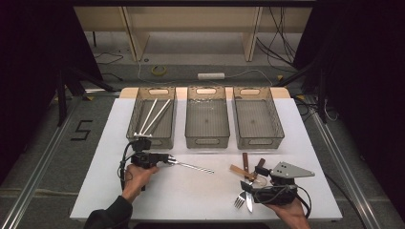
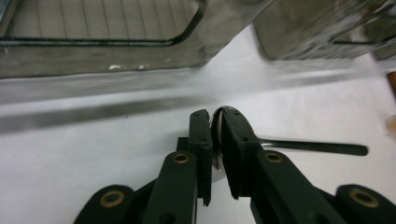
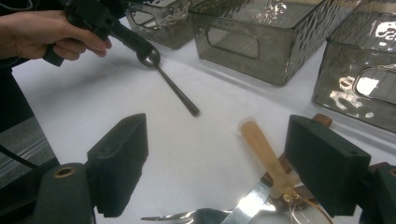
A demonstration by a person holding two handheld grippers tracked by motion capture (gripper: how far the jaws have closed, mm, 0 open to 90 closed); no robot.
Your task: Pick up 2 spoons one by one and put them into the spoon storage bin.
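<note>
High view: left hand-held gripper (image 1: 165, 159) grips spoon (image 1: 191, 166) by its bowl, low over white surface (image 1: 191, 191); handle points right. Left gripper view: bowl (image 2: 218, 135) clamped, handle extends right. Right gripper view: right hand-held gripper (image 3: 215, 163) open above cutlery pile (image 3: 261, 186).

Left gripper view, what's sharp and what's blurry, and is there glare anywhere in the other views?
Left gripper view: jaws and spoon fairly sharp, bins behind smeared soft. Right gripper view: bright glare patches on the rippled bin wall. High view: table evenly lit, surroundings dark.
</note>
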